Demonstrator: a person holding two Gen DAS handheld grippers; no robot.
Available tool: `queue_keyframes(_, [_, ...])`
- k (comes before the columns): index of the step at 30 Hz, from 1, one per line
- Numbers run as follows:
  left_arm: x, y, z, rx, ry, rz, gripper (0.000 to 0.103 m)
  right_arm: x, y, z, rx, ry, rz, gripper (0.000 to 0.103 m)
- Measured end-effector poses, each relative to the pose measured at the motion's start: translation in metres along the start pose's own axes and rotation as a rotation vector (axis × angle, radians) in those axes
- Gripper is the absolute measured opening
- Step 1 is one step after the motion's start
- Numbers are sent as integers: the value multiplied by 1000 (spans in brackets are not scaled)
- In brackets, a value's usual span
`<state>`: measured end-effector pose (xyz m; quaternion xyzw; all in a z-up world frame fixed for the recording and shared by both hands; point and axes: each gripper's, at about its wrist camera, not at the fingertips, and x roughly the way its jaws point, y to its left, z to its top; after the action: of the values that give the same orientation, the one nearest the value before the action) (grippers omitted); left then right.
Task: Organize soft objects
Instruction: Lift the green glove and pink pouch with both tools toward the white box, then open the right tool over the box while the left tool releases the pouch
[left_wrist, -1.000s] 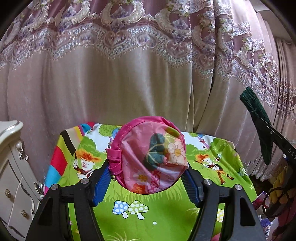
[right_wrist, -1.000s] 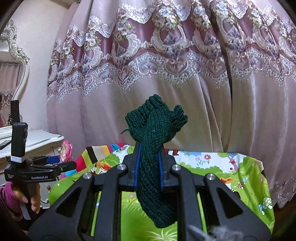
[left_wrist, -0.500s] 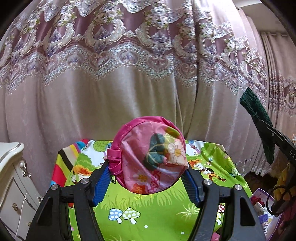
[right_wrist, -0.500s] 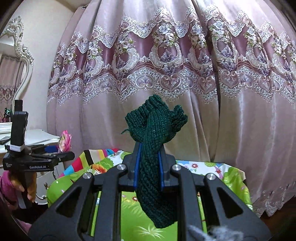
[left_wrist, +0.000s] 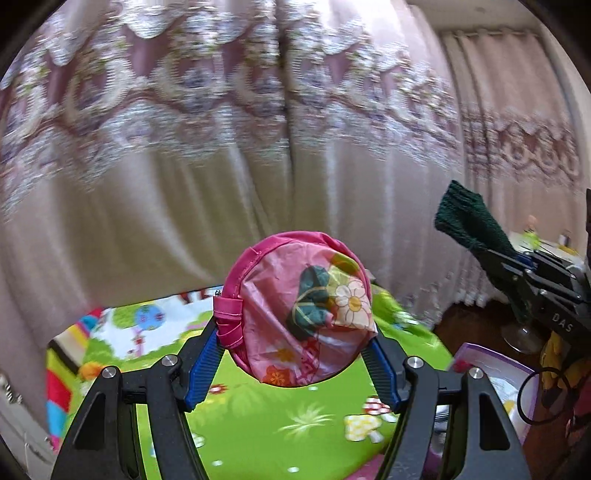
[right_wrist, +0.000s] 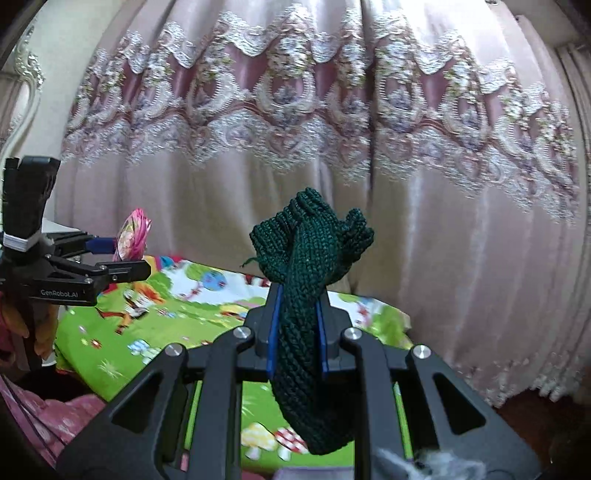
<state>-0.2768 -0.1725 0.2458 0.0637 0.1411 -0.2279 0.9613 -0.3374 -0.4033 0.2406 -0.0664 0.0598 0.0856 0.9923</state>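
Pink lace-banded curtain (right_wrist: 295, 166) behind; cartoon-print green cloth (left_wrist: 258, 417) covers the table. Left claw (left_wrist: 295, 350) – spread wide, clamped on folded pink round pouch (left_wrist: 295, 310). Right claw (right_wrist: 296, 332) – nearly closed, pinching dark green knitted glove (right_wrist: 306, 295), both aloft.

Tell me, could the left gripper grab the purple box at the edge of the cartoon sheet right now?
Probably not: the left gripper is already clamped on the pink pouch, so its jaws are full. The purple box itself looks unobstructed.

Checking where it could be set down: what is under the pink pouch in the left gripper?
Below the pink pouch, a green cartoon cloth shows. The pouch hides the cloth directly behind it.
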Motion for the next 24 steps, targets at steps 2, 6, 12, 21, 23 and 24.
queue_keyframes(2, [6, -15, 3, 12, 14, -50, 71, -12, -13, -7, 5, 19, -37, 21])
queue_keyframes(6, [22, -48, 6, 47, 53, -150, 71, -32, -40, -22, 4, 69, -128, 21])
queue_keyframes(12, [55, -114, -4, 136, 157, -311, 71, -59, -92, -57, 40, 212, -282, 21])
queue_keyframes(21, [111, -200, -28, 191, 339, -484, 71, -91, -155, -103, 163, 375, -437, 21])
queue_keyframes(23, [124, -211, -32, 173, 368, -505, 71, -92, -162, -111, 194, 388, -443, 21])
queue_keyframes(24, [129, -215, -34, 166, 378, -515, 73, -93, -164, -115, 208, 392, -447, 21])
